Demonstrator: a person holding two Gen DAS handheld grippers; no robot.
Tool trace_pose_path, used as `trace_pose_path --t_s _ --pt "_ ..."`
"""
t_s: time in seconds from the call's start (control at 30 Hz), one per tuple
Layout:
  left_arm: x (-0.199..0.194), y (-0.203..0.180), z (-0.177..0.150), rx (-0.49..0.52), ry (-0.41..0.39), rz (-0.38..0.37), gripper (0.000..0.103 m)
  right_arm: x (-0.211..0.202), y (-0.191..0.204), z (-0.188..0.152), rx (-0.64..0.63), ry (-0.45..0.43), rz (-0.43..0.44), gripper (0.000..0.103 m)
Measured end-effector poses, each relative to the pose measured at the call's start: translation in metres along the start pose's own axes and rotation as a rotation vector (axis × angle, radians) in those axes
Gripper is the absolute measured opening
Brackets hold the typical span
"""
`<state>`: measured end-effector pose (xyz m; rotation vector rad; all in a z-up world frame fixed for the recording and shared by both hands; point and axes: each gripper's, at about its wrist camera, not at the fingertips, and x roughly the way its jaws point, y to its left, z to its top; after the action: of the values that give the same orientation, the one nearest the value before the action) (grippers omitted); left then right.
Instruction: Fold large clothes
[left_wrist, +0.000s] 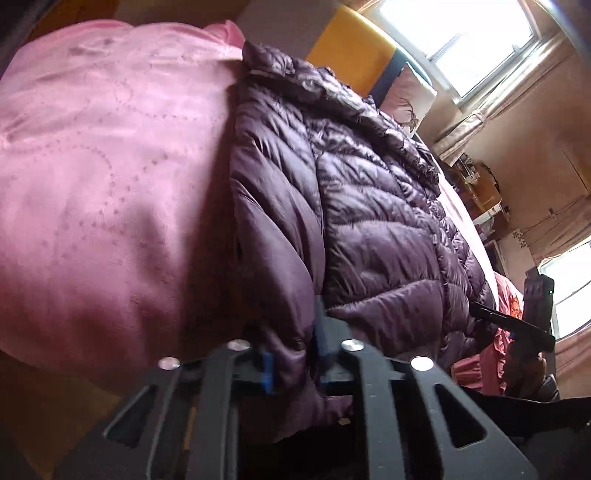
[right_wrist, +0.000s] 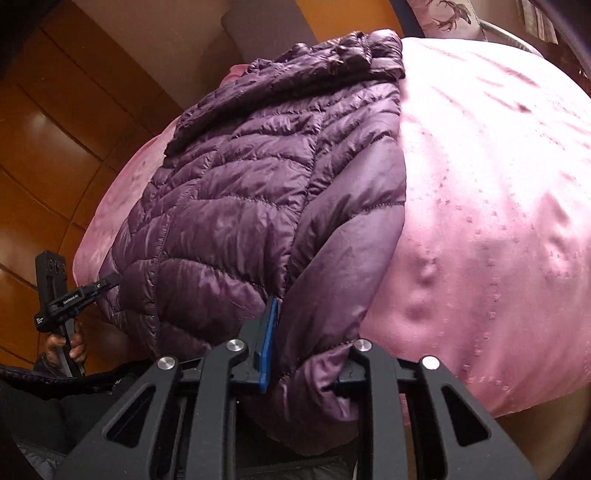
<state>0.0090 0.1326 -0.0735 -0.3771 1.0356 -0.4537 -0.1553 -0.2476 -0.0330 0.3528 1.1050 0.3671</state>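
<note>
The jacket (left_wrist: 369, 206) hem drops out of sight behind both gripper frames, and shelf clutter (left_wrist: 480, 192) far right is too small to read.

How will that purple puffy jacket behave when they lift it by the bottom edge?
The purple jacket will probably sag and drape, since its quilted fabric already bunches where the right gripper and left gripper pinch it. It looks light for its bulk. Its glossy shell might slide easily over the pink bedcover.

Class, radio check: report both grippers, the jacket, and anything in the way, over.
Left gripper shut on purple jacket hem. Right gripper shut on the other hem corner. Jacket lies flat on pink bedspread. Nothing in the way.
</note>
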Motion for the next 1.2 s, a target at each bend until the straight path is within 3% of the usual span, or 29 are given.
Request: trace_pose_path --t_s 0.17,0.33,0.53,0.87,1.03,1.1,1.13,1.2 --pt "-0.026 -0.012 0.019 0.009 -0.067 -0.069 0.010 -0.024 0.013 0.014 -0.012 -0.079 0.060 0.013" --pt "-0.042 -0.016 0.042 -0.029 -0.122 -0.184 0.008 -0.040 0.025 0.035 -0.013 -0.159 0.127 0.010" --pt "-0.045 -0.020 0.084 -0.066 -0.179 -0.284 0.006 -0.040 0.026 0.082 0.026 -0.248 0.170 0.009" --pt "-0.007 -0.018 0.159 -0.064 -0.194 -0.199 0.006 -0.006 -0.012 0.152 0.191 -0.259 0.090 0.009" --pt "0.027 -0.017 0.190 -0.055 -0.180 -0.056 0.006 0.014 -0.030 0.175 0.240 -0.246 0.028 0.009" --pt "0.039 -0.015 0.198 -0.069 -0.171 0.002 0.010 0.024 -0.033 0.185 0.247 -0.232 0.006 0.013" --pt "0.045 -0.013 0.203 -0.081 -0.160 0.015 0.014 0.030 -0.034 0.191 0.248 -0.223 -0.010 0.015" --pt "0.049 -0.009 0.208 -0.107 -0.150 0.027 0.030 0.038 -0.038 0.202 0.265 -0.217 -0.024 0.028"
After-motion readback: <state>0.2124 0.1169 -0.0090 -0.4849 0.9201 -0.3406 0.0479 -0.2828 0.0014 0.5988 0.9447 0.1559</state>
